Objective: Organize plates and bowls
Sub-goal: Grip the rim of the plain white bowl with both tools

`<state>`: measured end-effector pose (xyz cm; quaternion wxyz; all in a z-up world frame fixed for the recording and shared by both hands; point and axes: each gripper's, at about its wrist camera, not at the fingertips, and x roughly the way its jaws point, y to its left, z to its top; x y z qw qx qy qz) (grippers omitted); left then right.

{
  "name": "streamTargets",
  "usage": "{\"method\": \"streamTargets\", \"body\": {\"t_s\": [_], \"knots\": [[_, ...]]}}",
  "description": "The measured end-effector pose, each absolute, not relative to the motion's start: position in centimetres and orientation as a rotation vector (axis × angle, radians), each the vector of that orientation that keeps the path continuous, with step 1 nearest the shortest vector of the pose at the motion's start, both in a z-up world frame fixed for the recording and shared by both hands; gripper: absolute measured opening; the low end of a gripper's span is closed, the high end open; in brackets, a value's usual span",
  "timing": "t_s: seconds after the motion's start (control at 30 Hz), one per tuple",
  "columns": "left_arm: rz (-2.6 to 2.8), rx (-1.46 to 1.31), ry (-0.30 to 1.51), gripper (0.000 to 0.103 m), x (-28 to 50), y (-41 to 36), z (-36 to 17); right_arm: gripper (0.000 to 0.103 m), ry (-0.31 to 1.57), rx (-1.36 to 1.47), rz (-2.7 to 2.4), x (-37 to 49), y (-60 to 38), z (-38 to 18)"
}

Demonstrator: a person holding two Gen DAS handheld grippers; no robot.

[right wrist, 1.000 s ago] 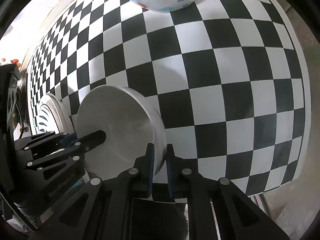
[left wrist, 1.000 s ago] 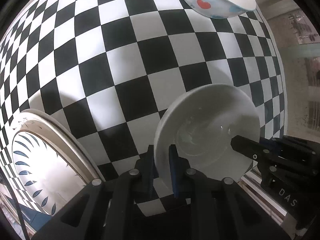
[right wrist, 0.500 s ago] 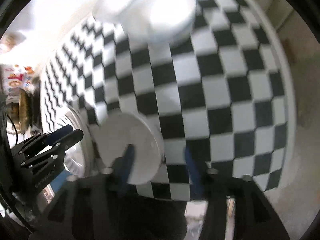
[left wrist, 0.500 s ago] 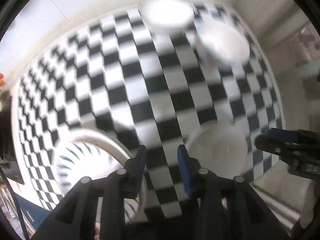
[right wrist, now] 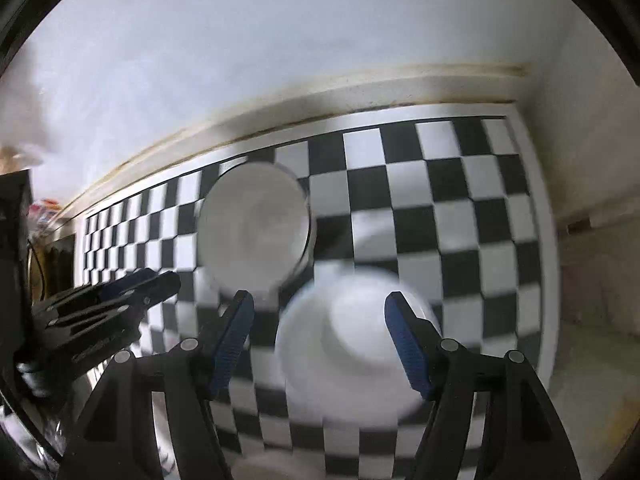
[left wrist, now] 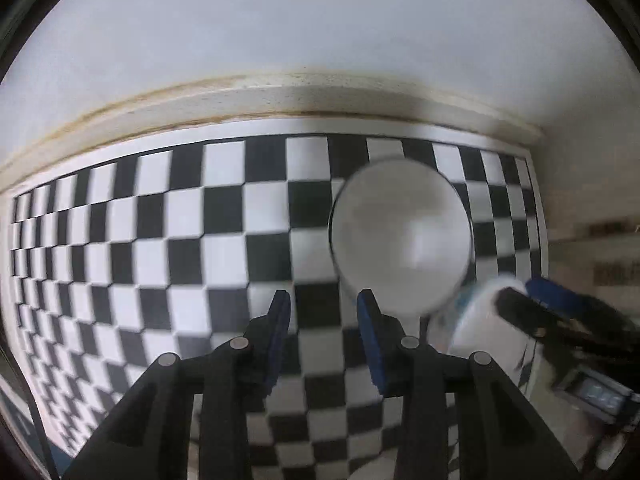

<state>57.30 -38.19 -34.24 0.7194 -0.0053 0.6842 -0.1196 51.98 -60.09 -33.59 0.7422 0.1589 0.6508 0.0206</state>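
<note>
Checkered tabletop (left wrist: 168, 240): flat, smooth, black and white squares with a white border; far edge runs along a pale ledge below a plain wall (left wrist: 320, 40), right edge meets another wall. Broad bare stretch across the left and middle.

White bowl (left wrist: 400, 236): round, plain, glossy, no long axis; stands upright near the far right part of the checkered surface with its mouth facing up. In the right wrist view the same white bowl (right wrist: 252, 228) is ahead and left of the fingers.

Second bowl (right wrist: 352, 344): round, white, blurred; sits low between the right gripper's spread fingers, nearer the camera than the first. Which way it opens cannot be told.

Right gripper (right wrist: 320, 336): black frame, blue ribbed pads, jaws wide apart, grasping nothing.

Left gripper (left wrist: 323, 328): same build, jaws parted and empty, just short of the white bowl's near rim.
</note>
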Motion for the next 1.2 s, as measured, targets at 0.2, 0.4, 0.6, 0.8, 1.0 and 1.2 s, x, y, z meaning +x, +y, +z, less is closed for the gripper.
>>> {"method": "streamTargets", "body": {"t_s": [0.2,0.4,0.6,0.8,1.0,1.2], "knots": [[-0.290,-0.073,1.619,0.032,61.1,-39.5,-38.1,0.065,1.535,0.386,0.045,57.0,-59.8,-39.3],[-0.301,-0.073,1.658,0.012,62.1,-40.2,-40.3,0.043,1.592,0.397,0.045,58.2,-59.3,-42.1],[-0.291,-0.036,1.635,0.006,61.6,-40.7,-39.8,0.007,1.612,0.387,0.018,58.5,-58.7,-42.4],[-0.298,0.000,1.616,0.006,61.4,-40.9,-38.6,0.007,1.613,0.400,0.019,58.3,-58.5,-41.9],[-0.313,0.014,1.572,0.006,60.4,-41.0,-35.9,0.007,1.585,0.405,0.032,57.8,-57.7,-39.7],[-0.338,0.023,1.516,0.006,58.7,-40.5,-32.4,0.007,1.543,0.393,0.049,56.0,-56.8,-37.0]]}}
